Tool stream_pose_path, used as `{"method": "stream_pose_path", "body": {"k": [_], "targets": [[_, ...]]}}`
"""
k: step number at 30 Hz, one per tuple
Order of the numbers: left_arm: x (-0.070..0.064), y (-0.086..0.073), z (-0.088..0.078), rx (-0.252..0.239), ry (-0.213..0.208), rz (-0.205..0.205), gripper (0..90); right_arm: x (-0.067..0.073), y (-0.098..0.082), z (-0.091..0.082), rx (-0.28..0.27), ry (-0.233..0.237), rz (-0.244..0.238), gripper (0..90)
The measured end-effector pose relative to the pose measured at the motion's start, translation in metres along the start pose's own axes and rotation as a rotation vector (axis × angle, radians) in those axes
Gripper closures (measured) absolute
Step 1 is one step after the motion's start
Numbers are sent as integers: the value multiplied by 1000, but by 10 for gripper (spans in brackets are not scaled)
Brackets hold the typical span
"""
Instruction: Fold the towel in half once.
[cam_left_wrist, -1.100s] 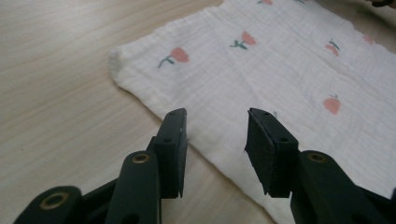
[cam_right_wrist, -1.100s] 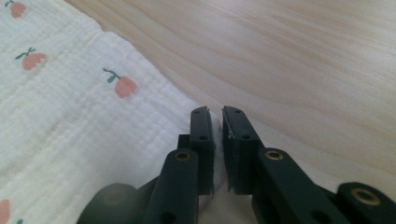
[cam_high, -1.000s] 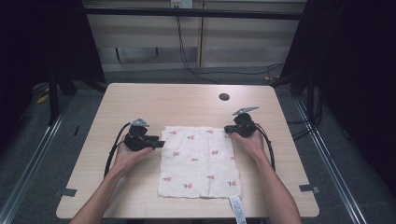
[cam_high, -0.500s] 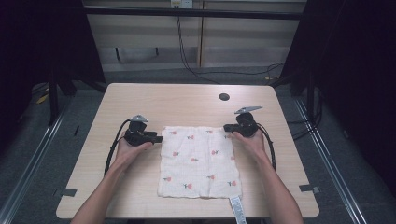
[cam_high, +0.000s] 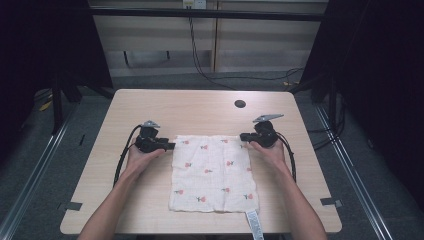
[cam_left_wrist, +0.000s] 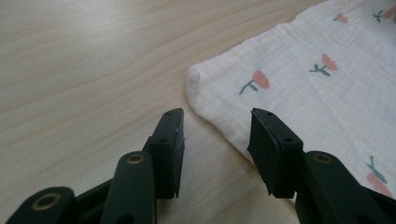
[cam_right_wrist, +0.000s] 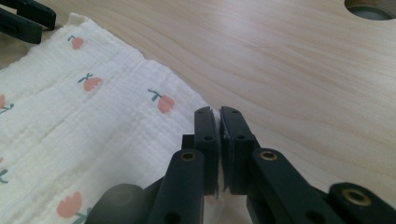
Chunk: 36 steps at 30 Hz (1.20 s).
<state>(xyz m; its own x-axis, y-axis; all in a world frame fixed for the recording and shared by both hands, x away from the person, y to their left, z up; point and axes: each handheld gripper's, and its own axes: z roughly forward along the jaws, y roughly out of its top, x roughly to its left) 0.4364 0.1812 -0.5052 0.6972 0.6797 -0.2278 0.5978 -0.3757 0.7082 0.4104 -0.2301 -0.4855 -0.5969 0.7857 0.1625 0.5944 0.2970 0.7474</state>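
Note:
A white cloth (cam_high: 212, 172) printed with small red flowers lies spread flat on the light wooden table (cam_high: 200, 107). My left gripper (cam_high: 169, 145) is at the cloth's far-left corner. In the left gripper view it (cam_left_wrist: 218, 116) stands open, with the cloth (cam_left_wrist: 299, 79) edge running under the gap and the corner just ahead, unpressed. My right gripper (cam_high: 243, 136) is at the far-right corner. In the right gripper view it (cam_right_wrist: 218, 112) is shut, with a sliver of the cloth (cam_right_wrist: 93, 116) pinched between the pads. The left gripper (cam_right_wrist: 23, 21) shows far off there.
A round dark hole (cam_high: 240, 104) sits in the table beyond the cloth, also seen as the hole (cam_right_wrist: 371, 7) in the right gripper view. A white label strip (cam_high: 254, 225) lies at the front edge. Cables trail from both grippers. Dark floor surrounds the table.
My left gripper has shifted slightly toward the table's far side beside the cloth corner. The right gripper and the cloth have stayed put.

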Motion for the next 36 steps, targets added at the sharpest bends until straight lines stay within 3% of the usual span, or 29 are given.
{"method": "stream_pose_path", "body": {"k": [9,14,17,19,21,25,28,30,33,36], "targets": [[-4,12,12,28,9,41,593,2,0,1,-11,12,10,861],[-8,16,17,38,-25,66,674,1,0,-1,-3,5,7,861],[-9,17,20,33,-37,55,691,0,0,-2,-1,1,5,861],[-10,18,21,43,-30,62,773,1,-1,-4,-8,5,0,861],[-10,18,23,38,-50,56,865,1,-1,-5,-7,5,-1,861],[-11,19,21,31,-45,55,883,-2,-1,-8,-21,6,5,862],[-11,23,10,-14,-65,38,885,-4,-1,-11,-33,7,12,862],[-12,25,6,-14,-56,58,886,-4,0,-14,-41,4,14,862],[-13,27,-2,-46,-73,52,887,-4,1,-19,-50,3,16,863],[-14,30,-9,-49,-74,64,887,-4,2,-22,-58,4,19,863]]}}
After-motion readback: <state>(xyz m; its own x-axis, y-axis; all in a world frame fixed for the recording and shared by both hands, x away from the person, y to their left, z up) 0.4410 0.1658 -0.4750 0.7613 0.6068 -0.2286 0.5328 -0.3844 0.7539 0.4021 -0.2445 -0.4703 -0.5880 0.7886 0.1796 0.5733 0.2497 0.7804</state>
